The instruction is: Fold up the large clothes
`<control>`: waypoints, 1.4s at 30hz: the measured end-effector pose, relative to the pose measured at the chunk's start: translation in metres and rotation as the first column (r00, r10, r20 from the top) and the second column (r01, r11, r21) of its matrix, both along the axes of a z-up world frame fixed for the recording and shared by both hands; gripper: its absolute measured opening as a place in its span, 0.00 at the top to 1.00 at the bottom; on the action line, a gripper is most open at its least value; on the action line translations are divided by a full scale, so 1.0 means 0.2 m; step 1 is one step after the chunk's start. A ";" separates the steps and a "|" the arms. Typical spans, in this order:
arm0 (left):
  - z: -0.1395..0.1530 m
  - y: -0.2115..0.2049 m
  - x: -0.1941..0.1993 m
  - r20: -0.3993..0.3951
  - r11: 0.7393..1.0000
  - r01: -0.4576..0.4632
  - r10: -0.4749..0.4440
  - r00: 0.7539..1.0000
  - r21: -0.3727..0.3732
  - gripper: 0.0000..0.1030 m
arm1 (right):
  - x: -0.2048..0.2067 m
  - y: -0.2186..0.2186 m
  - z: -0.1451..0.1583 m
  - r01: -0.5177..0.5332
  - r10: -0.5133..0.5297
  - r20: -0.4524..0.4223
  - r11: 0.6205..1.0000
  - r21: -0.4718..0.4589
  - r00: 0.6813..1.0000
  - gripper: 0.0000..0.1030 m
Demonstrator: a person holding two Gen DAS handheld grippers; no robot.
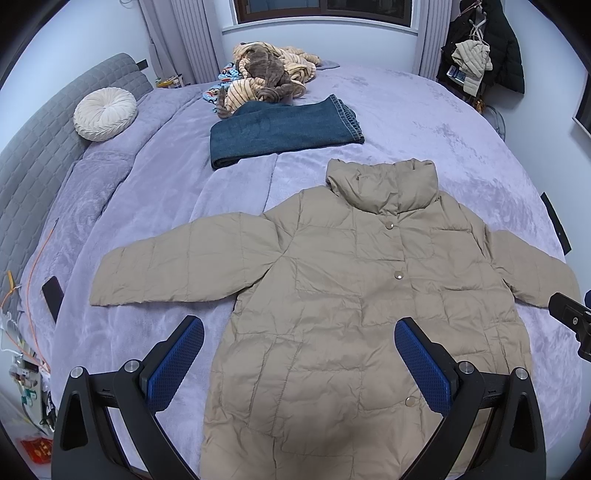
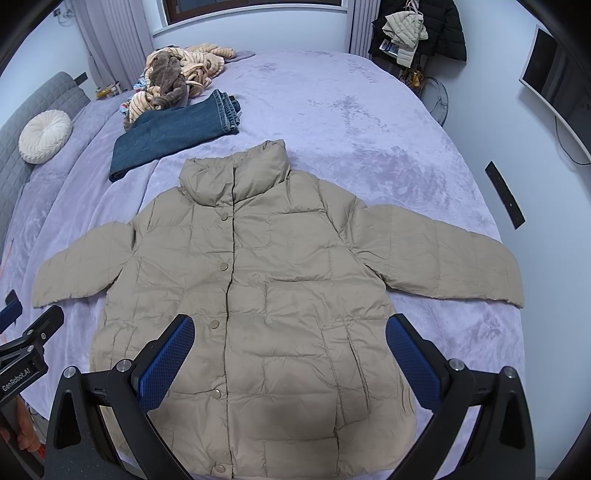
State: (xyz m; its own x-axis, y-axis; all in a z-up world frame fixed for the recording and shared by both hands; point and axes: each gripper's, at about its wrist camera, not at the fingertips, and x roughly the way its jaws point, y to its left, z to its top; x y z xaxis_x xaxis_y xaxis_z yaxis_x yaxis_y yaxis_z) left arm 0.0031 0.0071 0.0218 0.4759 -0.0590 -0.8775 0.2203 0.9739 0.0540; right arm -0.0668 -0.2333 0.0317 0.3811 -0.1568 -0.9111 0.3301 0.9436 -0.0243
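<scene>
A beige quilted puffer jacket (image 1: pixel 332 295) lies flat and face up on a bed covered by a lavender blanket (image 1: pixel 424 122), snaps fastened, collar toward the window, both sleeves spread outward. The left gripper (image 1: pixel 299 332) hovers above the jacket's lower hem with its blue-padded fingers (image 1: pixel 177 362) spread wide, holding nothing; one finger is over the blanket beside the jacket, the other over its body. The right gripper (image 2: pixel 290 330) is likewise wide apart and empty above the lower front panel.

Beyond the collar lie folded blue jeans (image 1: pixel 284 129), and past them a heap of striped plush fabric (image 1: pixel 269 70). A round cream cushion (image 1: pixel 105 113) rests against the grey quilted headboard (image 1: pixel 44 147).

Left wrist view only: a dark phone (image 1: pixel 53 298) on the blanket near the bed edge, orange cabling (image 1: pixel 35 266) and clutter below it, and part of the right gripper at the right margin. Right wrist view only: a wall-mounted screen (image 2: pixel 554 81), the full right sleeve, and the left gripper at the left margin. Both views show coats hung on a rack (image 2: pixel 417 29) and a black remote (image 2: pixel 504 194).
</scene>
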 end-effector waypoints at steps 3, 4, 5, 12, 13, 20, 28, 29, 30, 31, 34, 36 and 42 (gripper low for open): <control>0.00 0.00 0.00 0.000 1.000 0.000 0.000 1.000 0.000 0.00 | 0.00 0.00 0.00 0.000 0.000 0.000 1.000 -0.001 1.000 0.00; 0.00 0.00 0.00 0.001 1.000 -0.001 0.001 1.000 0.000 0.00 | 0.00 0.00 0.00 0.002 -0.002 0.000 1.000 -0.001 1.000 0.00; 0.00 0.00 0.00 0.001 1.000 0.000 0.000 1.000 -0.001 0.00 | 0.00 0.00 0.00 0.002 -0.002 0.000 1.000 -0.001 1.000 0.00; 0.01 0.01 0.01 0.001 1.000 -0.001 0.001 1.000 -0.001 0.00 | 0.00 0.00 0.00 0.002 -0.002 0.000 1.000 -0.001 1.000 0.00; 0.01 0.01 0.01 0.001 1.000 -0.002 0.002 1.000 -0.001 0.00 | 0.00 0.00 -0.01 0.002 -0.002 0.000 1.000 0.000 1.000 0.00; 0.01 0.01 0.01 0.000 1.000 -0.003 0.003 1.000 -0.003 0.00 | 0.00 0.00 0.00 0.001 -0.001 -0.001 1.000 0.002 1.000 0.00; 0.02 0.03 0.02 0.000 1.000 -0.005 0.005 1.000 -0.004 0.00 | 0.00 0.00 0.00 0.002 -0.002 0.000 1.000 0.003 1.000 0.00; 0.02 0.03 0.02 0.001 1.000 -0.005 0.005 1.000 -0.004 0.00 | 0.00 0.00 0.00 0.002 -0.002 0.000 1.000 0.003 1.000 0.00; 0.02 0.03 0.02 0.001 1.000 -0.005 0.005 1.000 -0.004 0.00 | 0.00 0.00 0.00 0.001 -0.001 0.000 1.000 0.004 1.000 0.00; 0.02 0.03 0.02 0.001 1.000 -0.005 0.005 1.000 -0.004 0.00 | 0.00 0.00 0.00 0.001 -0.001 0.000 1.000 0.003 1.000 0.00; 0.02 0.03 0.02 0.002 1.000 -0.004 0.004 1.000 -0.004 0.00 | 0.00 0.00 0.00 0.001 -0.001 0.000 1.000 0.004 1.000 0.00; 0.02 0.04 0.02 0.001 1.000 -0.003 0.003 1.000 -0.004 0.00 | 0.00 0.00 0.00 0.002 -0.002 0.000 1.000 0.003 1.000 0.00; 0.02 0.04 0.02 0.002 1.000 -0.004 0.004 1.000 -0.005 0.00 | 0.00 0.00 0.00 0.002 -0.002 0.000 1.000 0.003 1.000 0.00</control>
State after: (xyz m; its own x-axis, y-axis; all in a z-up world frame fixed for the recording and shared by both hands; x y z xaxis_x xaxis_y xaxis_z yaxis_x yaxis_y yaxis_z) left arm 0.0064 0.0145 0.0260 0.4777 -0.0613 -0.8764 0.2159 0.9752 0.0495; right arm -0.0663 -0.2336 0.0319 0.3809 -0.1549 -0.9115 0.3321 0.9430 -0.0215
